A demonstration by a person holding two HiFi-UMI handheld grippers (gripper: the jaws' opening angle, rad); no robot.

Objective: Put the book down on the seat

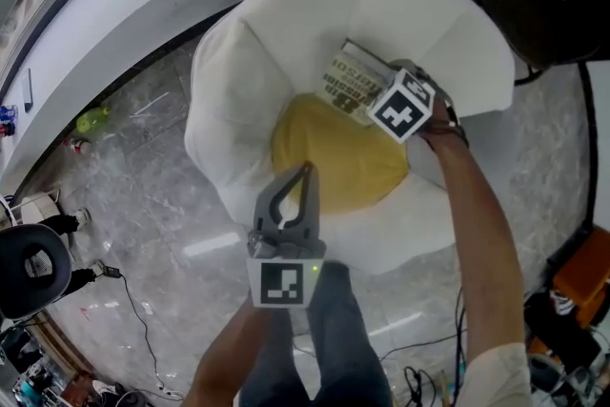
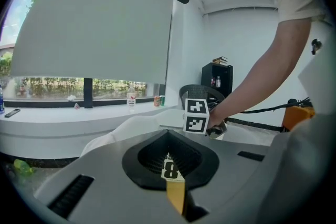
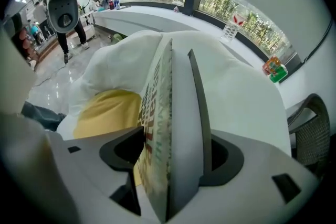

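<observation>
Left gripper, jaws together and empty, hangs idle over the yellow seat; right gripper has its jaws loose around the book, to let it settle there

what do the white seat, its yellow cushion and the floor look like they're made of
The white seat looks like matte padded fabric, maybe plush: it bulges in rounded lobes with creased seams. The yellow cushion seems matte cloth, no shine; its weave is too small to tell. The floor looks like polished stone or marble-look tile: grey, pale veins, glossy light reflections.
</observation>
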